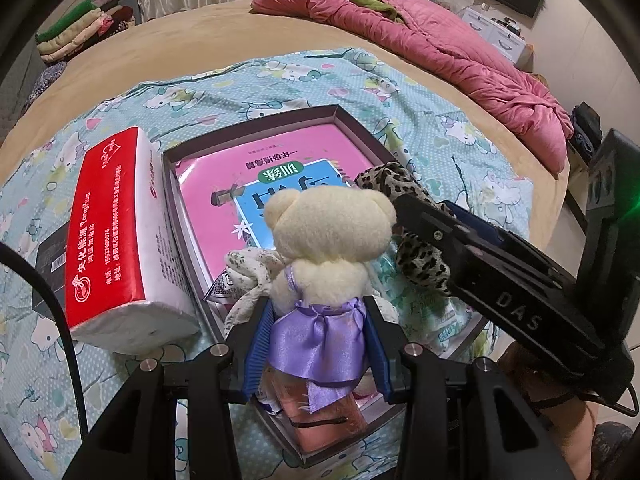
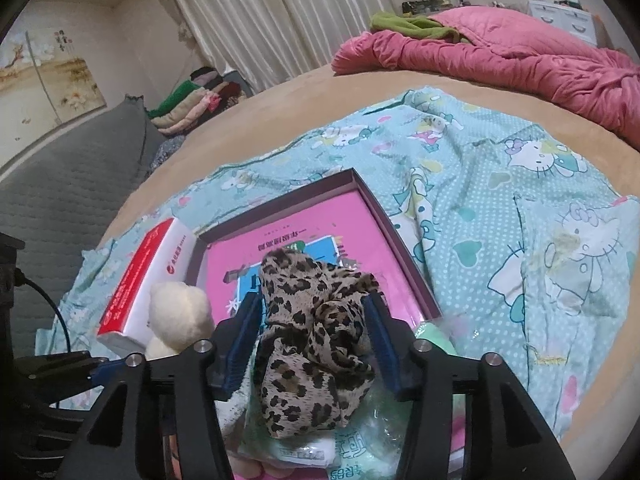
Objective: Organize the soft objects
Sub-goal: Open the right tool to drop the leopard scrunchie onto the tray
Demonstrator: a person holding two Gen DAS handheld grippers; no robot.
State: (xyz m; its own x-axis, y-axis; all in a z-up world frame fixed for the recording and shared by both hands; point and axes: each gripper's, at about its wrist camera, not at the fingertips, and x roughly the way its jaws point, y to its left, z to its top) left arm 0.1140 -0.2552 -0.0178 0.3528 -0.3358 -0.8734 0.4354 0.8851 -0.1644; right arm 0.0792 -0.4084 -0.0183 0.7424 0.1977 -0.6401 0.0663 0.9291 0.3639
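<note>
A tan bed [image 1: 224, 24] in a curtained bedroom, spread with a cartoon-cat sheet [image 2: 500, 184] and a pink quilt [image 1: 460, 52]. On the sheet sits a shallow box [image 1: 356, 128] holding a pink book [image 1: 224, 184] (beside a red tissue pack [image 1: 116, 216]). Over the box, the left gripper [image 1: 316, 344] clamps a cream teddy bear [image 1: 332, 232]; the right gripper [image 2: 312, 344] pinches a leopard-print cloth [image 2: 312, 344].

A tan bed [image 2: 304, 92] is filling the room, with a pink quilt [image 2: 520, 60] lying bunched at its far end. Pale curtains [image 2: 272, 12] are hanging behind it. A grey mattress [image 2: 68, 176] is lying by the left wall, where a painted picture [image 2: 44, 76] is hanging. White drawers [image 1: 496, 32] are standing at the far right.
</note>
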